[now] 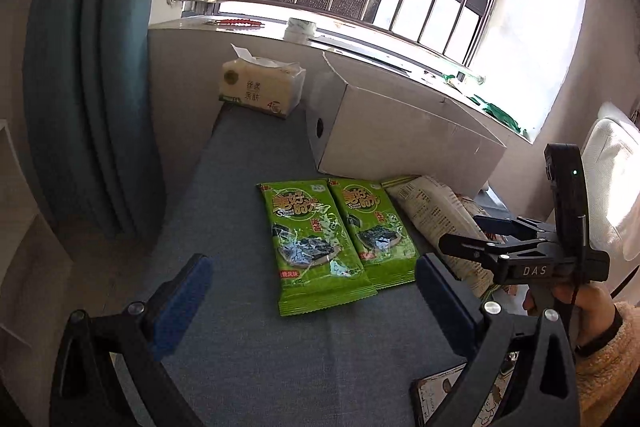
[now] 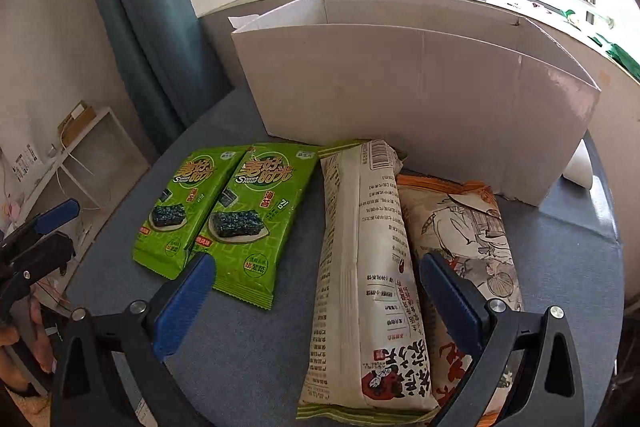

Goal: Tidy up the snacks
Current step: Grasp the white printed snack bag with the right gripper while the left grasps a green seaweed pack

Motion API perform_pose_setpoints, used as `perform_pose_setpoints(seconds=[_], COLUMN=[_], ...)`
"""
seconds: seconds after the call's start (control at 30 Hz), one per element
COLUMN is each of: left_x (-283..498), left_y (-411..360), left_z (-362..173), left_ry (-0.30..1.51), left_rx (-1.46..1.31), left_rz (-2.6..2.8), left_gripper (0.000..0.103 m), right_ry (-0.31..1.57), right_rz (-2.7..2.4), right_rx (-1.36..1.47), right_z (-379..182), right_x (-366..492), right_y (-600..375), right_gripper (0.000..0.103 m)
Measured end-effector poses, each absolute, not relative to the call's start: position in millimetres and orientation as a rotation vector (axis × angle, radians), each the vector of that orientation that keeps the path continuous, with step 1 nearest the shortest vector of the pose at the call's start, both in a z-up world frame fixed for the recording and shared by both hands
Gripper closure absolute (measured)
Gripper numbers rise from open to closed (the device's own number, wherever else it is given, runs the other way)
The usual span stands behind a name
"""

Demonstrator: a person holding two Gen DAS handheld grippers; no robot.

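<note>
Phone (image 1: pixel 440 397) shows only beside the left tool (image 1: pixel 314 291).

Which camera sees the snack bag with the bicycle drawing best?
The right wrist view: the bicycle-drawing bag lies close with its picture facing the camera, only partly behind a tong finger. In the left wrist view, only a sliver peeks out behind the right tongs.

Two flat green foil seaweed packets, left one (image 2: pixel 182 205) and right one (image 2: pixel 250 223), each carry big yellow Chinese characters over "Sweet Hour" in white, plus small red and yellow tags too small to read. Black handheld right gripper (image 1: pixel 466 233) body reads "DAS" in white. Cream soft tissue pack (image 1: pixel 260 87) shows Chinese characters and a "4"; tall cream snack bag (image 2: pixel 360 267) has a barcode and dense Chinese print, illegible.
</note>
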State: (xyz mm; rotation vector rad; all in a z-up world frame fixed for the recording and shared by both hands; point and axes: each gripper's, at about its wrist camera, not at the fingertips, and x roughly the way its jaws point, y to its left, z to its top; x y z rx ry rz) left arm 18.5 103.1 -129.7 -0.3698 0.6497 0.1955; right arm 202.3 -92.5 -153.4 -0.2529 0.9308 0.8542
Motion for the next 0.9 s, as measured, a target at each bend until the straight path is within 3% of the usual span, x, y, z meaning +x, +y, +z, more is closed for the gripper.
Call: perform_pose_setpoints(seconds=[0.07,0.13,0.17,0.2,0.47,0.9], left_x=[17.4,17.7,19.0,20.5,49.1,134.2], left_y=[110.5,114.9,115.5,115.2,106.2,106.8], left_z=[-134.7,-140.3,-143.1,-145.6,-153.3,-182.3], left_ry=[0.663,0.676,0.687,0.698,0.762,0.926], left_rx=[-0.393,-0.418,-0.418,-0.414,-0.358,-0.195], left_rz=[0.226,0.231,0.229,0.237,0.214,0.285], left_gripper=[0.000,0.000,0.000,0.000,0.000,0.000], right_ry=[0.936,0.918,0.918,0.915,0.876,0.780], right_rz=[0.876,0.845,0.813,0.775,0.816,0.787], right_rx=[-0.312,-0.364,-0.397,-0.432,-0.332,-0.163], right_z=[-161.1,-164.0,-165.8,-168.8,-146.9,-97.2], right_x=[202.8,199.2,198.2,198.0,179.9,135.1], right_y=[-85.0,-82.0,-80.6,-81.4,-111.2,-177.4], right_gripper=[0.000,0.013,0.046,0.063,0.068,0.069])
